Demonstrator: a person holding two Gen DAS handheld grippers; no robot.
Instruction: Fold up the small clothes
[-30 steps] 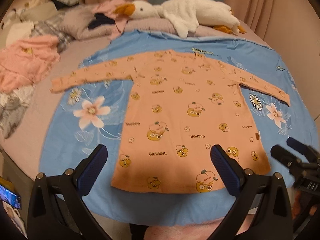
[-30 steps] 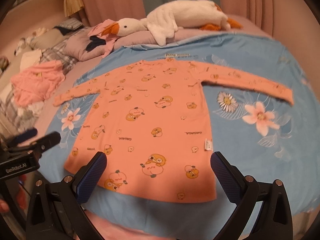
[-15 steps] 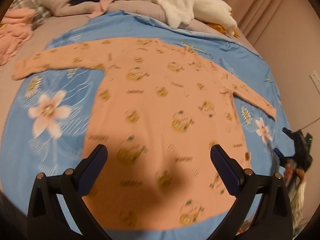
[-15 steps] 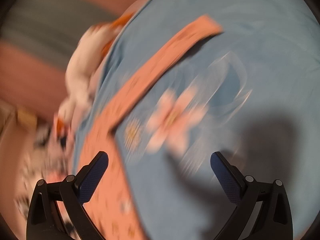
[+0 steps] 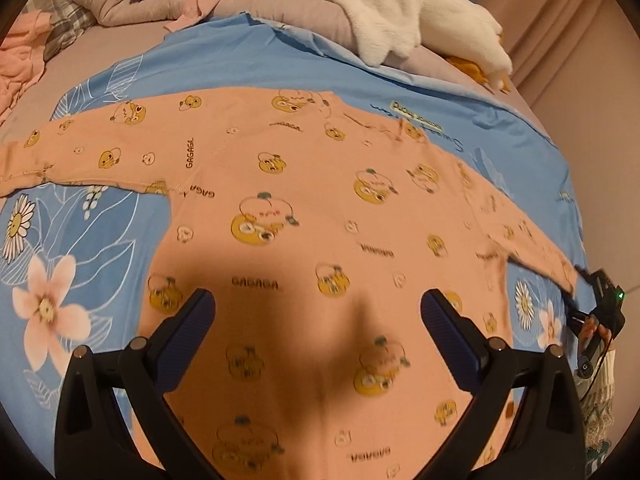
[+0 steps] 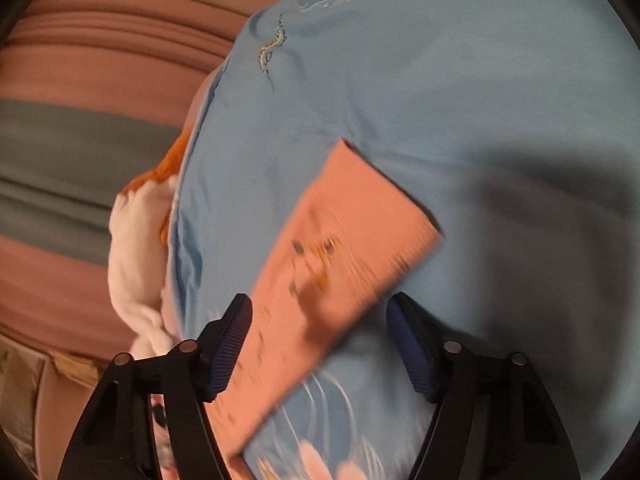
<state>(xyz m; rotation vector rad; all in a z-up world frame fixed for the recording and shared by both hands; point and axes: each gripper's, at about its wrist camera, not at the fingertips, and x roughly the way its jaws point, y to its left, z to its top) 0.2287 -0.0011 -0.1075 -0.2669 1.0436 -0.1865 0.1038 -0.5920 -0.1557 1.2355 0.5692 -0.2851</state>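
The peach long-sleeved cotton top with duck prints (image 5: 320, 216) lies flat on the blue flowered bedsheet (image 5: 100, 240). In the last second the right claw (image 6: 320, 344) has swung out to the sleeve cuff (image 6: 360, 232), jaws apart astride it, nothing gripped. The left claw (image 5: 316, 320), also spread, has moved in over the body. A sleeve fold looks imminent.

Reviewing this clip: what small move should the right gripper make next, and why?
Probably lower the right gripper and close on the sleeve cuff: its jaws are open, the cuff lies flat on the blue sheet just ahead, and the shirt is still fully spread.
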